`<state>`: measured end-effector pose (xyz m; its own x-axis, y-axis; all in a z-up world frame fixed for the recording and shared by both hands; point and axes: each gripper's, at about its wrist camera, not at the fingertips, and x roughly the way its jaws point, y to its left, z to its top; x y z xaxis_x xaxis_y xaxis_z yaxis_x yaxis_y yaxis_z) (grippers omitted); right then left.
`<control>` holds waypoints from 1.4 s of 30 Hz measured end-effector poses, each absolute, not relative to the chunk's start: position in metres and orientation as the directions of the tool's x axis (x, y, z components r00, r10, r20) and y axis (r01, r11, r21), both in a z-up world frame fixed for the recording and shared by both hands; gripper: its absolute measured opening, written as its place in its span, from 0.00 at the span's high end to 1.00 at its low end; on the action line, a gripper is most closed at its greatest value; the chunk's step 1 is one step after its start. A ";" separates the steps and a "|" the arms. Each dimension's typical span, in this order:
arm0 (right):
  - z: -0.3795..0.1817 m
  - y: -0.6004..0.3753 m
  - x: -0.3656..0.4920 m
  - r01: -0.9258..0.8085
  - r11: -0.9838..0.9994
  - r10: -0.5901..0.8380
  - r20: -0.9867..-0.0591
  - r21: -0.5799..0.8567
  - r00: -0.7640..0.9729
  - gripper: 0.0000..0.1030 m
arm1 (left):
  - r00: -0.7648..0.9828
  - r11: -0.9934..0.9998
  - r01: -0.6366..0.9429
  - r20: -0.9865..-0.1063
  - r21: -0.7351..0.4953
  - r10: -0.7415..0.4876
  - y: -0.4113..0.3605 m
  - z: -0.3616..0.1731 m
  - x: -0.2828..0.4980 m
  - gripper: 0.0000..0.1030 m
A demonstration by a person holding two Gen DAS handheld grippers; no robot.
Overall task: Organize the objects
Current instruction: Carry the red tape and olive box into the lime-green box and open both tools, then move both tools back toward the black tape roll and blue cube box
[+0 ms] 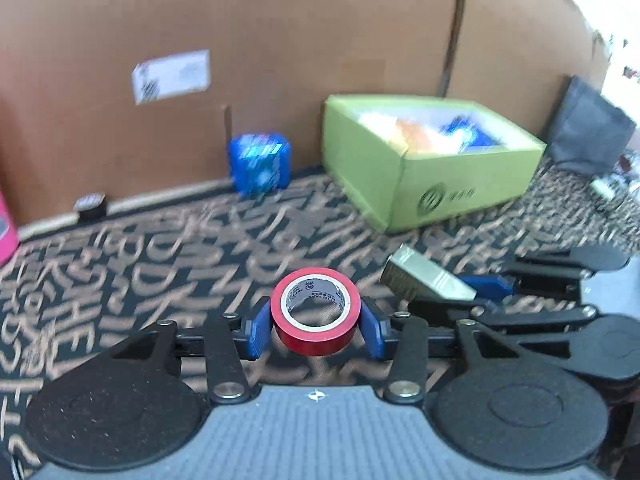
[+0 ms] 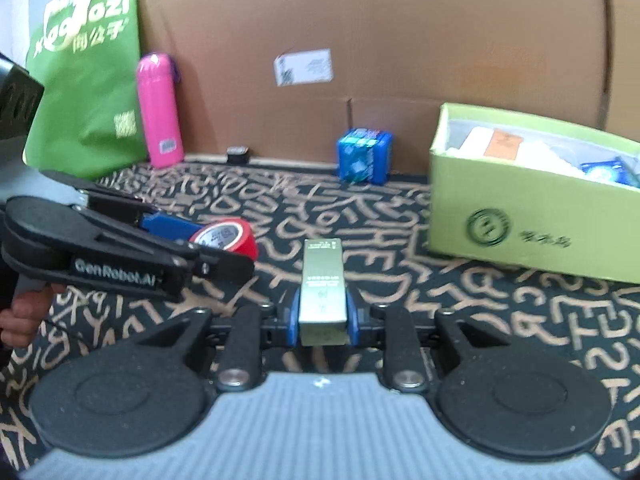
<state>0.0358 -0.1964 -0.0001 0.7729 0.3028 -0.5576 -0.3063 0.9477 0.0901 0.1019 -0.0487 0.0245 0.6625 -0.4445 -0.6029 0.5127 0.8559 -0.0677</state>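
Nearby, the left gripper (image 2: pixel 224 246) reads "GenRobot.AI"; the green bag (image 2: pixel 86 76) partly "OZI".

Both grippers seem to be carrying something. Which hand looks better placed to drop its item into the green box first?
Probably the right. The right gripper, shut on the small gold box, sits nearer the green box. The left gripper holds the red tape roll farther out on the far side.

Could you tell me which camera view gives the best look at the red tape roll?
The left wrist view: the red tape roll sits centred between the left hand-held gripper's blue fingers, its printed core facing the camera. The right wrist view shows the roll only from the side, at the left, partly hidden behind that gripper.
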 end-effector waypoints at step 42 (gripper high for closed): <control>0.036 -0.381 0.087 0.168 0.986 -0.159 -0.339 -0.001 0.927 0.17 | 0.687 0.799 0.595 -0.459 -0.089 -0.563 -0.217 0.068 0.183 0.11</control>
<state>0.0869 -0.3810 0.0358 0.9274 -0.1586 -0.3387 0.1682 0.9857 -0.0009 0.1830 -0.2173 0.0683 0.6869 -0.5632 -0.4593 0.5953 0.7985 -0.0889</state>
